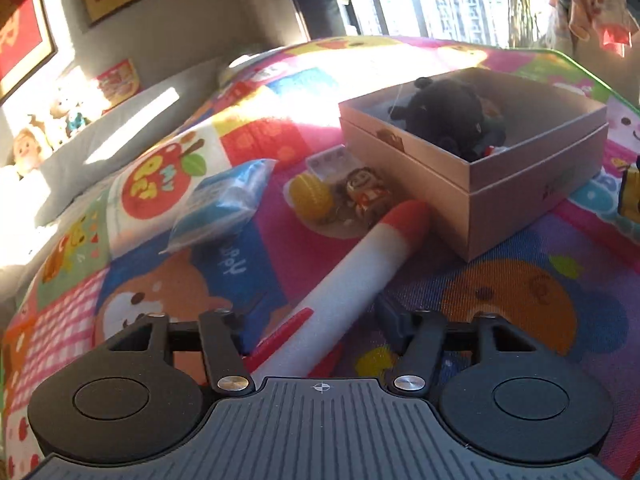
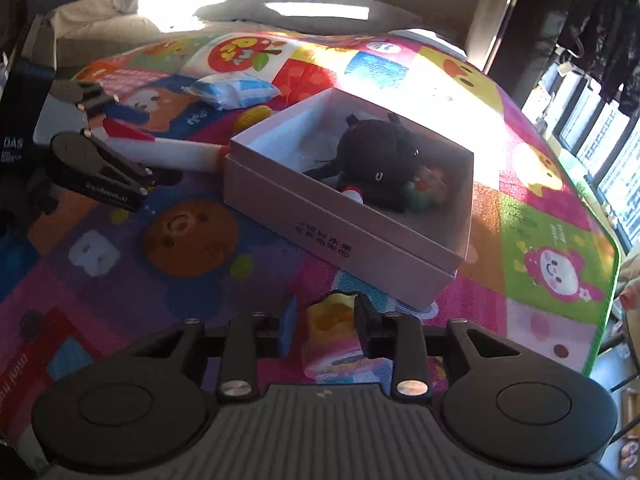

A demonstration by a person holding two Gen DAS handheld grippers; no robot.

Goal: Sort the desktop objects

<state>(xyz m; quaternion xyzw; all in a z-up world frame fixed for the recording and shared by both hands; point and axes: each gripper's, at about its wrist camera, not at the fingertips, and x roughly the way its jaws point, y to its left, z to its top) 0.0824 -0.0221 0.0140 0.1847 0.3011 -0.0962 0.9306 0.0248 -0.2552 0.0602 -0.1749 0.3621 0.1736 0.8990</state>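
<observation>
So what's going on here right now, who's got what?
A person with two handheld grippers is clearing toys off a colourful mat into an open box. The left gripper has its jaws around a white-and-red foam rocket lying on the mat. The right gripper is shut on a small yellow toy beside the box. A black plush is already in the box.

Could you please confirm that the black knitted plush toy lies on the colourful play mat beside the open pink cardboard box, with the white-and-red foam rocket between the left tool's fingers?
Not quite: the black knitted plush toy lies inside the open pink cardboard box, not on the colourful play mat beside it, as the right wrist view shows. The white-and-red foam rocket is indeed between the left tool's fingers.
</observation>
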